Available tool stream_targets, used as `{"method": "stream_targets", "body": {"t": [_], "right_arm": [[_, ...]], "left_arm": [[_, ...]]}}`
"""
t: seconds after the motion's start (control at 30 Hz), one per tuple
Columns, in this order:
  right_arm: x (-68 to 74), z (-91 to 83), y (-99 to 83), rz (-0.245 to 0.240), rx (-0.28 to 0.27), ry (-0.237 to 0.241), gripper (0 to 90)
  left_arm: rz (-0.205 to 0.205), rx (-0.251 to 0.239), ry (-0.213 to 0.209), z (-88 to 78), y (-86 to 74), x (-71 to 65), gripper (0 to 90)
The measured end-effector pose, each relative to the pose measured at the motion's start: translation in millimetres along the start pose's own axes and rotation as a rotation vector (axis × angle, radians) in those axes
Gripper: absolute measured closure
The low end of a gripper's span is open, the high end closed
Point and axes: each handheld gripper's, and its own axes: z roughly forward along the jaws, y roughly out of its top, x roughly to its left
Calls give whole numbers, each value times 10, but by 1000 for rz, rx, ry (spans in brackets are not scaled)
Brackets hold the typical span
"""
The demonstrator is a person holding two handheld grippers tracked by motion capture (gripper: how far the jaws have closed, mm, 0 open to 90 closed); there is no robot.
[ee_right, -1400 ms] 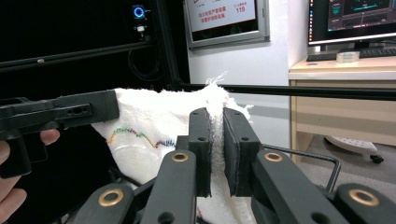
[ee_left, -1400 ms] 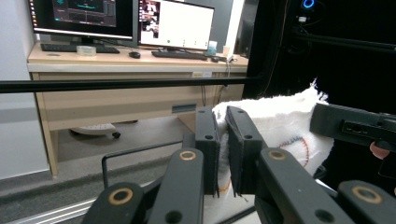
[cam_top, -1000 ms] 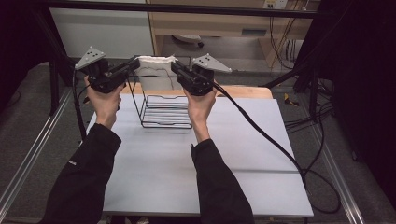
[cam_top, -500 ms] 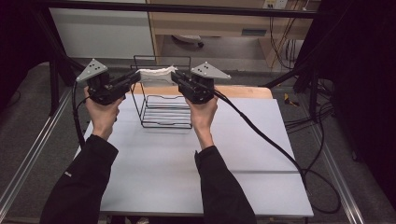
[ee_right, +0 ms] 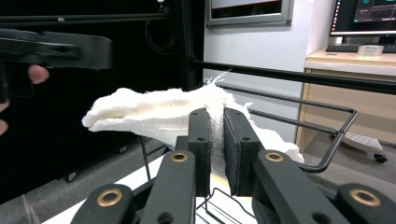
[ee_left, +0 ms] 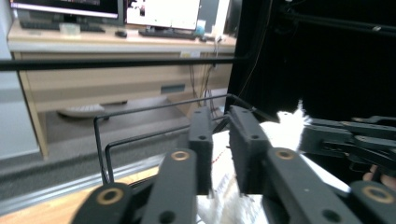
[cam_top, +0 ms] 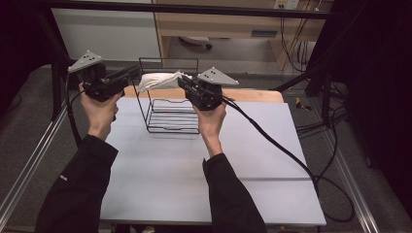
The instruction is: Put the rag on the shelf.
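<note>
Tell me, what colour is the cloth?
White. The cloth shows best in the right gripper view.

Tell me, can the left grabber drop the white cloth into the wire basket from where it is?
Probably yes: the white cloth hangs between the left gripper and right gripper, over the wire basket, whose top is open. Both would need to let go.

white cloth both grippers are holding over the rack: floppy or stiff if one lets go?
Likely floppy: the white cloth sags between the right gripper and the left gripper. Frayed gauzy edges suggest it is light and may snag the wire rack.
</note>
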Motion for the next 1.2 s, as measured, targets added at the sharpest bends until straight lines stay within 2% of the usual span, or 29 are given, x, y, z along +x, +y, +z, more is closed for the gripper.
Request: {"method": "stream_targets", "body": {"t": [0.13, 0.2, 0.33, 0.6, 0.83, 0.9, 1.0, 1.07, 1.13, 1.2], "right_arm": [[0, -6, -12, -1, 4, 1, 818], [0, -14, -23, -8, 6, 4, 815], [-12, -25, -47, -4, 19, 15, 801], [-27, -82, -36, -8, 56, 40, 712], [-101, -195, 119, -5, 18, 43, 648], [-130, -169, 164, -6, 38, 41, 674], [-115, -106, 174, 7, 75, 82, 799], [-85, -45, 120, 8, 120, 103, 852], [-59, 17, 25, -13, 174, 100, 874], [-53, 52, -47, -10, 194, 93, 876]], "left_arm": [[-32, 60, -15, 126, -104, 27, 860], [-33, 77, -24, 147, -161, 27, 869], [-27, 96, -43, 168, -266, 21, 877], [-27, 117, -36, 247, -352, 22, 889], [-19, 130, -25, 305, -373, 11, 897], [-13, 134, -21, 318, -379, 9, 898], [-11, 135, -20, 335, -396, 11, 897], [-7, 133, -21, 333, -413, 8, 897], [-3, 133, -24, 320, -434, 4, 897], [-2, 133, -31, 299, -469, -2, 896]]}}
